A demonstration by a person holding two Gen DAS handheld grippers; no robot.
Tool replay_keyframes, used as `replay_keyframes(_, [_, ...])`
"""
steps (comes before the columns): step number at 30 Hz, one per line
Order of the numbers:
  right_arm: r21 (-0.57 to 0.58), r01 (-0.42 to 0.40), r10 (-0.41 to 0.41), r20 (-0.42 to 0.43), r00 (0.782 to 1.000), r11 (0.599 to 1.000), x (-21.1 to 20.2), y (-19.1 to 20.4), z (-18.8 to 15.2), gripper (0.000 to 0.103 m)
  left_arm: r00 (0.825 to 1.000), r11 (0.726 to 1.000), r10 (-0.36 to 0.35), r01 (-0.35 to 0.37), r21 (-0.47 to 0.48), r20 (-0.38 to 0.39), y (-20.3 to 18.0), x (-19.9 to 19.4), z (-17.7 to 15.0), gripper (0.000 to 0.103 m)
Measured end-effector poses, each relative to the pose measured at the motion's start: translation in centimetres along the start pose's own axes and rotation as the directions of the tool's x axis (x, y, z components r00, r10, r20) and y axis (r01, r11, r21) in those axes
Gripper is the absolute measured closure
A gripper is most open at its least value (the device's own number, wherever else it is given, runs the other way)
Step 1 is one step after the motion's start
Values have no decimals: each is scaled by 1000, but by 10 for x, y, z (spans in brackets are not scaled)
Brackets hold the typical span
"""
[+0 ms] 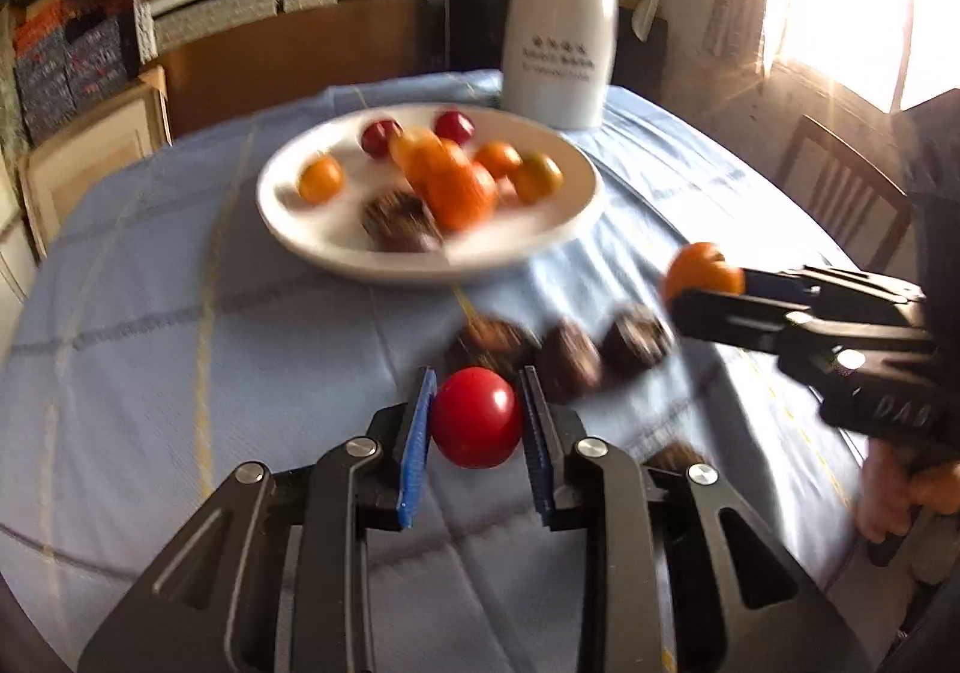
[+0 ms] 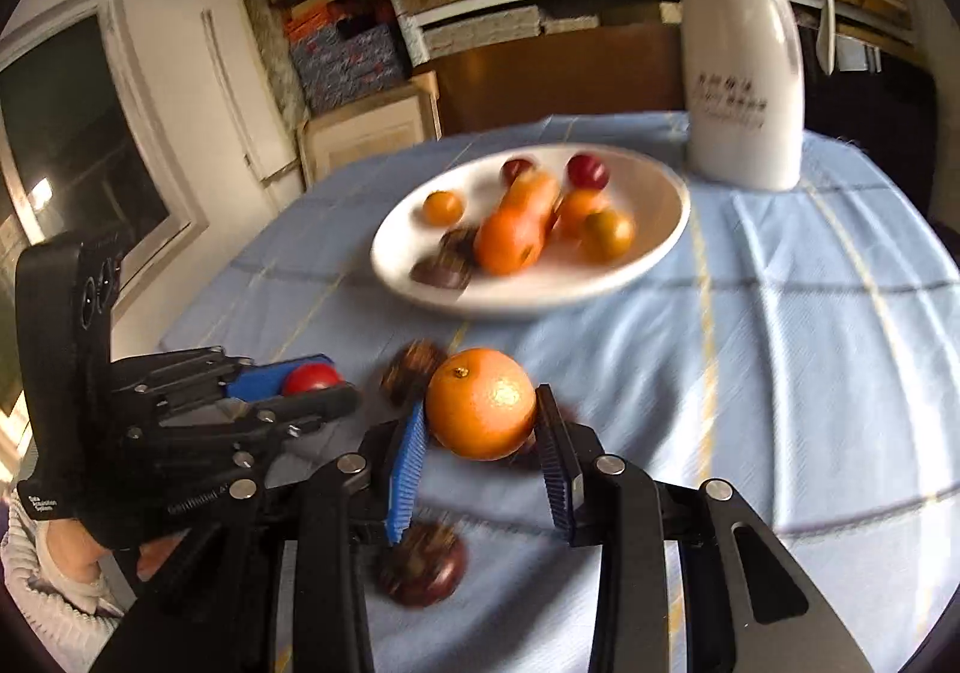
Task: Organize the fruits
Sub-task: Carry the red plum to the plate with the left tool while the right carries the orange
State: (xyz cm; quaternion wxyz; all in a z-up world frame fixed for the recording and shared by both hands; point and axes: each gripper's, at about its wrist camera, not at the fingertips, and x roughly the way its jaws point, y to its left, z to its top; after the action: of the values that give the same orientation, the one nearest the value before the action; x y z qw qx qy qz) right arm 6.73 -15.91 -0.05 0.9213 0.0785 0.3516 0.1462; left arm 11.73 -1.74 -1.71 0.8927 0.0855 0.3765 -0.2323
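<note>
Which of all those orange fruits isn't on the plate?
The orange clamped in the right gripper, off the white plate. The other orange fruits all lie on that plate.

Glossy red fruit (image 1: 477,416); dimpled orange (image 2: 482,412); woven cloth (image 1: 180,313) – matt; glazed plate (image 1: 282,205).

Motion blur smears the plate (image 1: 288,229) and the dark brown fruits (image 1: 570,355).

Left hand-held gripper (image 1: 477,421) clamped w/ load, right hand-held gripper (image 2: 483,421) clamped too, both angled down
</note>
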Motion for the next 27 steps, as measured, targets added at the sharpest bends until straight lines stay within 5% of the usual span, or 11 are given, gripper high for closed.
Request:
replay_keyframes(8, [66,30,-29,-20,999,997,45,-33,66,67,999,996,35,-35,-80,6,56,42,66,76])
replay_keyframes(13, [41,42,-39,-71,997,998,85,-35,77,67,999,994,35,-38,-99,-26,76,82,84,76])
replay_keyframes(17, [40,42,-37,-117,992,998,105,-37,74,65,999,995,47,-49,-88,-22,75,95,90,57])
replay_keyframes(20, [44,39,-34,-105,994,998,101,-38,72,54,999,994,44,-45,-104,-6,75,89,87,34])
replay_keyframes(24, [64,27,-24,-53,998,998,75,-37,72,52,998,987,56,-52,-150,25,78,67,75,23])
replay_keyframes(27, [104,12,-11,-12,1000,994,52,-39,65,41,997,982,63,-52,-184,52,76,45,55,11])
